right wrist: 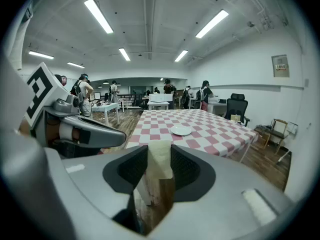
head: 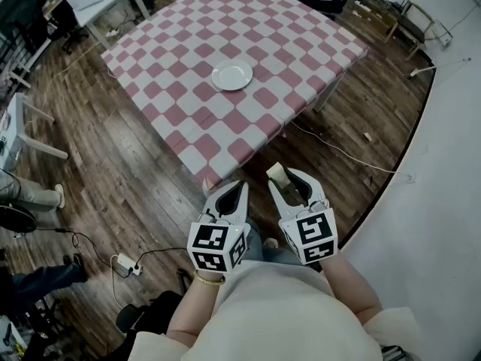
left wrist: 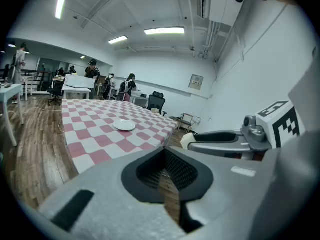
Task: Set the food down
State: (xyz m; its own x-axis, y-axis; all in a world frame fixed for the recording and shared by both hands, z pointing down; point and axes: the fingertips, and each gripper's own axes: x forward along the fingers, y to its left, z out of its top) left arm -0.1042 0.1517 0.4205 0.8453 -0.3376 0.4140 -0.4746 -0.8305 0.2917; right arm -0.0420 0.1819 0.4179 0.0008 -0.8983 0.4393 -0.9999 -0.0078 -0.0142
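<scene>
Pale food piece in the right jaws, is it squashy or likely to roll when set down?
The pale food piece is probably light and fairly firm: it stands upright between the right gripper's jaws without sagging. Its flat, blocky faces suggest it won't roll.

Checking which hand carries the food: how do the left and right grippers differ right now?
The right gripper has its jaws shut on a pale piece of food; the left gripper has its jaws shut on nothing. The right gripper's jaws stand apart by the food's width; the left gripper's meet at the tips. Both are held side by side over the floor, short of the table with its plate.
</scene>
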